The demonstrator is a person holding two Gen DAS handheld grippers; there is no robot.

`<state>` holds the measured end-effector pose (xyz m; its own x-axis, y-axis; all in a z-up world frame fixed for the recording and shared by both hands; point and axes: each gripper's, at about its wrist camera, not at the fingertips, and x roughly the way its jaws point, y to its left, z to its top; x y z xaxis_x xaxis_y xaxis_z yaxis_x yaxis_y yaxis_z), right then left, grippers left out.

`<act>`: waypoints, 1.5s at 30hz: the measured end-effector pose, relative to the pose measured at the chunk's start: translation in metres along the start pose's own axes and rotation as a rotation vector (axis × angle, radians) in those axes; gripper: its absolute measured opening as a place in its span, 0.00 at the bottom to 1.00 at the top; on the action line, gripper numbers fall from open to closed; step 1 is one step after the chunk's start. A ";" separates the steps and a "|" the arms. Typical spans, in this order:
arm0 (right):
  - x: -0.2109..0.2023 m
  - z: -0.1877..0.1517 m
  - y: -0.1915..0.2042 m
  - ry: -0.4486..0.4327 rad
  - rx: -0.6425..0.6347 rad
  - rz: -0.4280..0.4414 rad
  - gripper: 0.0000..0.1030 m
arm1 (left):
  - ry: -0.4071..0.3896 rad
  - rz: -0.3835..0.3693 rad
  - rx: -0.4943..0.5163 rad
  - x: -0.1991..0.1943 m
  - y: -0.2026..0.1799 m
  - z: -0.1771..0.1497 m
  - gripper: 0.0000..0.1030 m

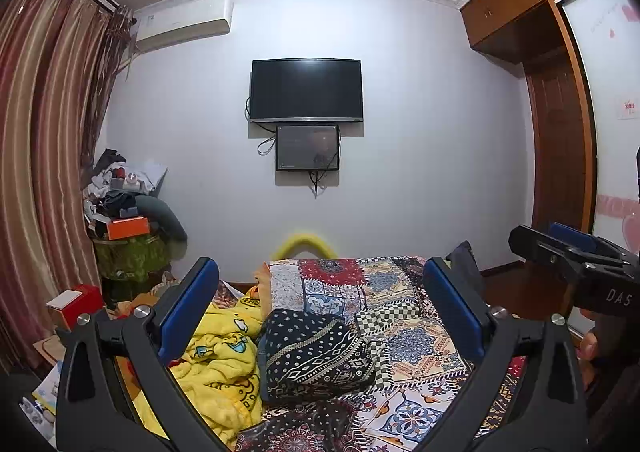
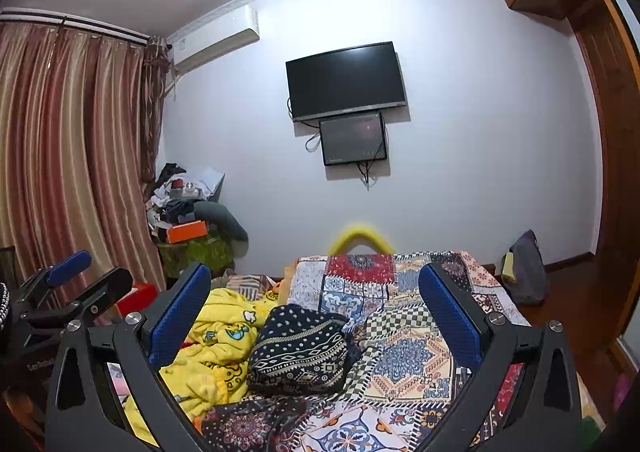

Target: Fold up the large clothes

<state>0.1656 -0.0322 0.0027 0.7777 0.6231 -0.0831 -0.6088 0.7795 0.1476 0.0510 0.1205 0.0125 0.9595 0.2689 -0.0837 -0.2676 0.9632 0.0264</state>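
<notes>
A folded dark navy garment [image 1: 316, 356] with white dots and diamond bands lies on the patchwork bedspread [image 1: 404, 316]; it also shows in the right wrist view [image 2: 298, 352]. My left gripper [image 1: 320, 304] is open and empty, held above the bed, with the garment between and below its blue pads [image 1: 188, 312]. My right gripper [image 2: 316, 308] is open and empty too, above the same garment. Each gripper shows at the edge of the other's view: the right one [image 1: 568, 252] and the left one [image 2: 76, 280].
A crumpled yellow cartoon blanket [image 2: 212, 352] lies left of the garment. A cluttered side table [image 2: 192, 228] stands by the curtains [image 2: 72, 155]. A TV [image 2: 346, 79] hangs on the far wall. A wooden wardrobe [image 2: 600, 91] and a dark bag [image 2: 524, 272] are at the right.
</notes>
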 end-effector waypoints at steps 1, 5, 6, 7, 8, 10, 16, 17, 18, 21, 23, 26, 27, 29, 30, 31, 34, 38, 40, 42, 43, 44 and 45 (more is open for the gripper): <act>-0.001 -0.002 0.000 0.002 -0.002 0.000 1.00 | 0.001 0.000 0.001 0.000 -0.001 0.000 1.00; -0.002 -0.001 0.001 0.005 -0.013 -0.007 1.00 | 0.007 -0.006 0.004 0.003 -0.004 -0.002 1.00; -0.002 -0.002 0.001 0.007 -0.014 -0.007 1.00 | 0.009 -0.006 0.005 0.004 -0.005 -0.002 1.00; -0.002 -0.002 0.002 0.008 -0.015 -0.007 1.00 | 0.009 -0.006 0.004 0.004 -0.004 -0.002 1.00; -0.003 -0.001 0.002 0.008 -0.017 -0.008 1.00 | 0.011 -0.006 0.004 0.004 -0.005 -0.003 1.00; -0.003 -0.001 0.003 0.009 -0.020 -0.011 1.00 | 0.012 -0.006 0.005 0.005 -0.006 -0.002 1.00; -0.004 0.000 0.005 0.009 -0.028 -0.010 1.00 | 0.011 -0.004 0.010 0.007 -0.008 -0.003 1.00; -0.005 0.001 0.005 0.008 -0.029 -0.011 1.00 | 0.011 -0.003 0.010 0.007 -0.008 -0.003 1.00; -0.004 0.000 0.006 0.007 -0.028 -0.013 1.00 | 0.010 -0.003 0.010 0.008 -0.007 -0.003 1.00; -0.005 0.001 0.005 0.005 -0.032 -0.011 1.00 | 0.011 -0.002 0.014 0.009 -0.006 -0.004 1.00; -0.005 0.002 0.005 0.008 -0.036 -0.009 1.00 | 0.012 -0.002 0.014 0.009 -0.006 -0.004 1.00; -0.005 0.003 0.005 0.009 -0.041 -0.011 1.00 | 0.011 -0.004 0.010 0.010 -0.006 -0.004 1.00; -0.005 0.002 0.005 0.009 -0.040 -0.011 1.00 | 0.011 -0.003 0.008 0.009 -0.006 -0.004 1.00; -0.005 0.002 0.005 0.010 -0.038 -0.007 1.00 | 0.010 -0.001 0.007 0.009 -0.007 -0.005 1.00; -0.005 0.003 0.005 0.009 -0.038 -0.007 1.00 | 0.009 0.001 0.007 0.010 -0.007 -0.004 1.00; -0.005 0.003 0.004 0.009 -0.038 -0.008 1.00 | 0.009 0.003 0.008 0.009 -0.007 -0.004 1.00; -0.006 0.002 0.004 0.010 -0.037 -0.008 1.00 | 0.008 0.004 0.009 0.009 -0.007 -0.004 1.00; -0.006 0.003 0.003 0.009 -0.036 -0.008 1.00 | 0.011 0.002 0.009 0.010 -0.007 -0.003 1.00; -0.006 0.003 0.003 0.008 -0.035 -0.005 1.00 | 0.011 -0.003 0.007 0.009 -0.006 -0.003 1.00; -0.006 0.003 0.003 0.006 -0.036 -0.008 1.00 | 0.010 -0.010 0.007 0.009 -0.006 -0.002 1.00; -0.006 0.003 0.003 0.006 -0.036 -0.010 1.00 | 0.009 -0.011 0.009 0.009 -0.006 -0.002 1.00; -0.006 0.002 0.003 0.006 -0.036 -0.012 1.00 | 0.010 -0.010 0.009 0.009 -0.006 -0.002 1.00; -0.006 0.002 0.003 0.006 -0.034 -0.012 1.00 | 0.014 -0.012 0.009 0.009 -0.007 -0.002 1.00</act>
<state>0.1599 -0.0335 0.0057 0.7839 0.6142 -0.0910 -0.6047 0.7885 0.1126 0.0616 0.1167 0.0096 0.9615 0.2570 -0.0976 -0.2548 0.9664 0.0342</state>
